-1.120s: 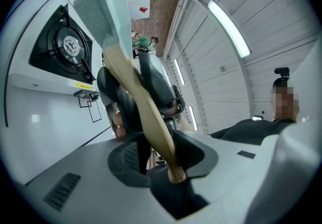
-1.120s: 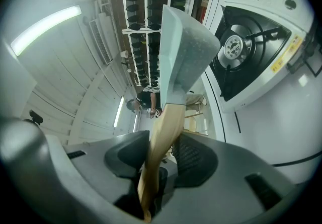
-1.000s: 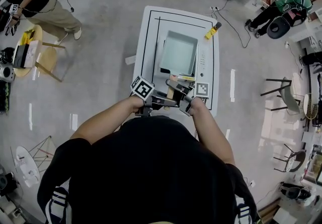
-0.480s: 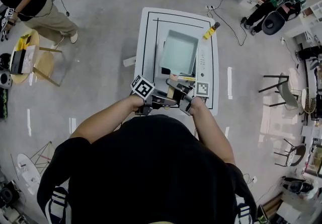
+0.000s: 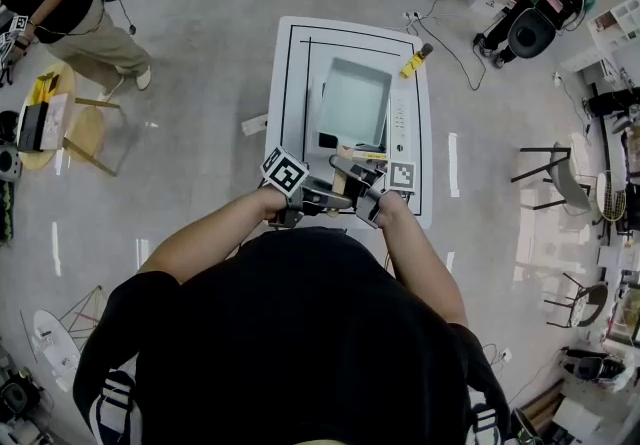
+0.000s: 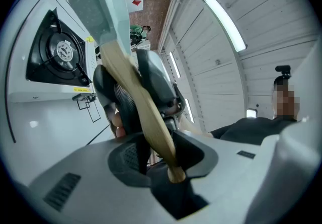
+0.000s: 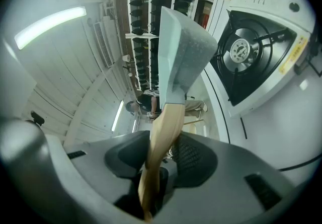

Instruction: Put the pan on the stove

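Note:
A pale green square pan [image 5: 352, 103] with a wooden handle [image 5: 345, 155] hangs over the white gas stove [image 5: 402, 119] on the table. Both grippers hold that handle near the table's front edge: the left gripper [image 5: 300, 197] from the left, the right gripper [image 5: 374, 197] from the right. In the left gripper view the handle [image 6: 138, 104] runs between the jaws up to the pan [image 6: 103, 1], with the black burner [image 6: 58, 53] bare at the left. The right gripper view shows the handle [image 7: 162, 135] clamped, the pan [image 7: 183, 52] edge-on, and the burner [image 7: 246, 48] at the right.
The stove stands on a white table [image 5: 290, 83] with a yellow item [image 5: 415, 61] at its far right corner. A person [image 5: 60, 3] stands at the far left by a wooden stool [image 5: 80, 123]. Another person [image 5: 545, 3] sits at the far right. Chairs [image 5: 560, 183] stand to the right.
The pan and both grippers keep their place and their hold. Only the head camera has shifted a little, and the people in the background have moved slightly.

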`<state>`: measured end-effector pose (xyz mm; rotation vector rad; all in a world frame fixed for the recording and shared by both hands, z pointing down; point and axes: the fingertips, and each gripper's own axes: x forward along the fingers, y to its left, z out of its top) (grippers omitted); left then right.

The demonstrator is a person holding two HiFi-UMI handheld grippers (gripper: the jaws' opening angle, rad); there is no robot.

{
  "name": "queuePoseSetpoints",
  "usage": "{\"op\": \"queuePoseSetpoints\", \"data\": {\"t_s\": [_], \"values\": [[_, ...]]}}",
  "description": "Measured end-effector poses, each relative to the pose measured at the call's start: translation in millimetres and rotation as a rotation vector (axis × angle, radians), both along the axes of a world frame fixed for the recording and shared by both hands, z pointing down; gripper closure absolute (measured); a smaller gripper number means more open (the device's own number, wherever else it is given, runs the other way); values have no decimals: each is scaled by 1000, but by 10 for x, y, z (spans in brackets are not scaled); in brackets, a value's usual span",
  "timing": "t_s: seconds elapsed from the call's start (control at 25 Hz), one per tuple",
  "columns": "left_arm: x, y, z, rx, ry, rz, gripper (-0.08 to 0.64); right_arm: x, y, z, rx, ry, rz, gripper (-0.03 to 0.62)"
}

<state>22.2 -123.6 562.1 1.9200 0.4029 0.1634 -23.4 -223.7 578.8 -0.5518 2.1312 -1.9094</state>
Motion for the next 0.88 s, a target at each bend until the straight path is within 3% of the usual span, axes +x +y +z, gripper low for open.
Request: {"op": "queuePoseSetpoints", "data": {"t_s": [0.88], "values": [[354, -151, -2, 15, -33, -67, 426, 268, -127, -29, 8, -20, -70, 453]]}}
